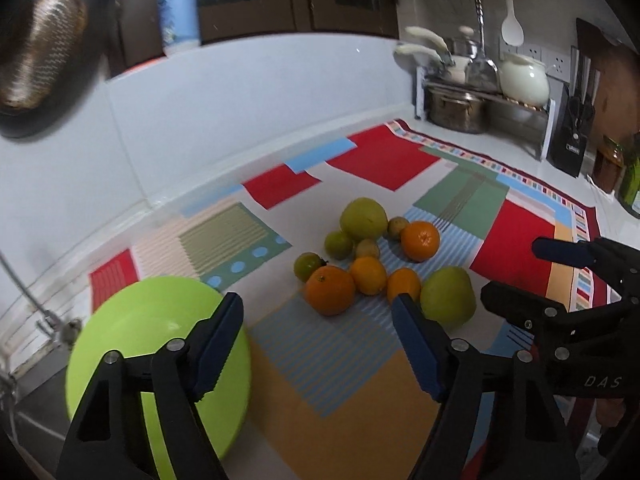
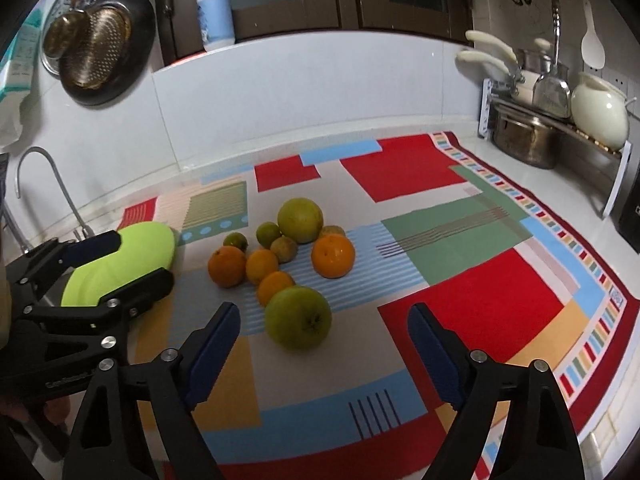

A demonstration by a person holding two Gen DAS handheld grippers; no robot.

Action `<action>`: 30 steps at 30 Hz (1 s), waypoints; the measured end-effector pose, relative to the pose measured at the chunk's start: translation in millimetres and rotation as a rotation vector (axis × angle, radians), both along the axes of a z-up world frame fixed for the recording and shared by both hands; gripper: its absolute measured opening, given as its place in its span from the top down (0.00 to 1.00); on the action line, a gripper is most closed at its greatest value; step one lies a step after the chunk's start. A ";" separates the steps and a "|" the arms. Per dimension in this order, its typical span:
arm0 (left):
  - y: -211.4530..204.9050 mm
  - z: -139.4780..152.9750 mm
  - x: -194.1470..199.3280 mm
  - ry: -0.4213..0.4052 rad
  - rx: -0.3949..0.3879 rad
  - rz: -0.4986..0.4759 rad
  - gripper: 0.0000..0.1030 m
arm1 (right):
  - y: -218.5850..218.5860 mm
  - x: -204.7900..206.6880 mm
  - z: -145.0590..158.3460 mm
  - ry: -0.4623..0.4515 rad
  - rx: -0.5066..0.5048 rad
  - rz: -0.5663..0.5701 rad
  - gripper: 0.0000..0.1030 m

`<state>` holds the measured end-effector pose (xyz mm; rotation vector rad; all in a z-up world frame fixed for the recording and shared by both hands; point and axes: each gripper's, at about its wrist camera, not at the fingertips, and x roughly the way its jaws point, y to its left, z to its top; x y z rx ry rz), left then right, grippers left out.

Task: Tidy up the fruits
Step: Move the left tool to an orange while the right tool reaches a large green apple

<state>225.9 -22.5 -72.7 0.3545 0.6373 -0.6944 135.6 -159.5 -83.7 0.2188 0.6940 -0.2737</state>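
A pile of fruit lies mid-mat: oranges (image 1: 329,289) (image 2: 333,255), small green citrus (image 1: 338,244), a large green fruit (image 1: 363,218) at the back and another green fruit (image 2: 298,317) (image 1: 448,296) nearest me. A lime-green plate (image 1: 160,360) (image 2: 148,240) sits at the mat's left edge. My left gripper (image 1: 318,302) is open and empty, above the mat between the plate and the pile. My right gripper (image 2: 323,311) is open too, just short of the near green fruit, which its pads do not touch. Each gripper shows in the other's view: the left gripper (image 2: 142,259) over the plate and the right gripper (image 1: 512,269) right of the pile.
A patchwork mat (image 2: 460,240) covers the white counter. A faucet (image 2: 52,184) and sink lie left; pans (image 2: 100,48) hang on the wall. A soap bottle (image 2: 215,12) stands on the ledge. A rack with pots (image 2: 528,136) and a knife block (image 1: 572,148) sit far right.
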 end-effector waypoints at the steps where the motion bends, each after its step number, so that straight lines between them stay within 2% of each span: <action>1: -2.0 -3.6 3.8 0.011 0.001 -0.008 0.28 | -0.7 2.8 -2.8 0.009 0.011 0.001 0.21; 10: -16.5 -28.3 36.0 0.090 0.006 -0.041 0.35 | 2.0 26.8 -28.6 0.084 0.070 0.034 0.33; 18: -25.3 -42.7 51.5 0.160 -0.007 -0.059 0.43 | 2.8 38.3 -37.0 0.102 0.113 0.045 0.43; 21: -28.7 -47.8 54.3 0.170 -0.004 -0.063 0.47 | 3.7 41.1 -38.5 0.105 0.108 0.045 0.45; 24: -31.2 -49.1 55.8 0.176 -0.010 -0.074 0.47 | 2.4 42.2 -40.3 0.110 0.115 0.043 0.49; 30: -38.3 -50.4 56.9 0.175 -0.020 -0.099 0.46 | 0.4 43.5 -40.8 0.111 0.124 0.041 0.49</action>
